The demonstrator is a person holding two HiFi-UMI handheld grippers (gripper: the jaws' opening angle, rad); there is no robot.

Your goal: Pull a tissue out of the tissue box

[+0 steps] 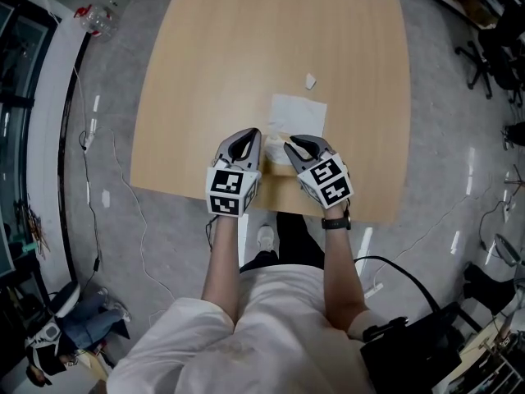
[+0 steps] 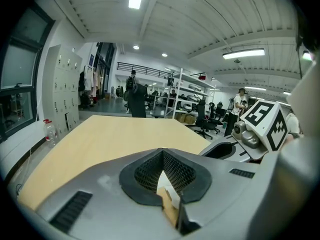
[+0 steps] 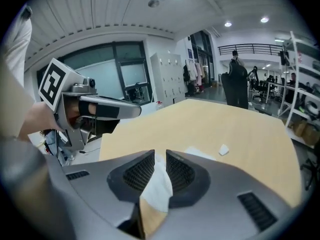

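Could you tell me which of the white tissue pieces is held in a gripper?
The tissue pinched by the right gripper; the flat sheet and the small crumpled scrap both lie loose on the table beyond.

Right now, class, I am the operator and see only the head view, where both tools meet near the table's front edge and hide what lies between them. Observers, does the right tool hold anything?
Observer: Yes. The right gripper view shows the right tool shut on a white tissue.
Operator: And the left tool?
Observer: The left gripper view shows the left tool clamped on a tan edge of the tissue box.
Operator: Is the tissue clear of the box?
Observer: I cannot tell; in the right gripper view the box's tan side shows directly below the tissue.
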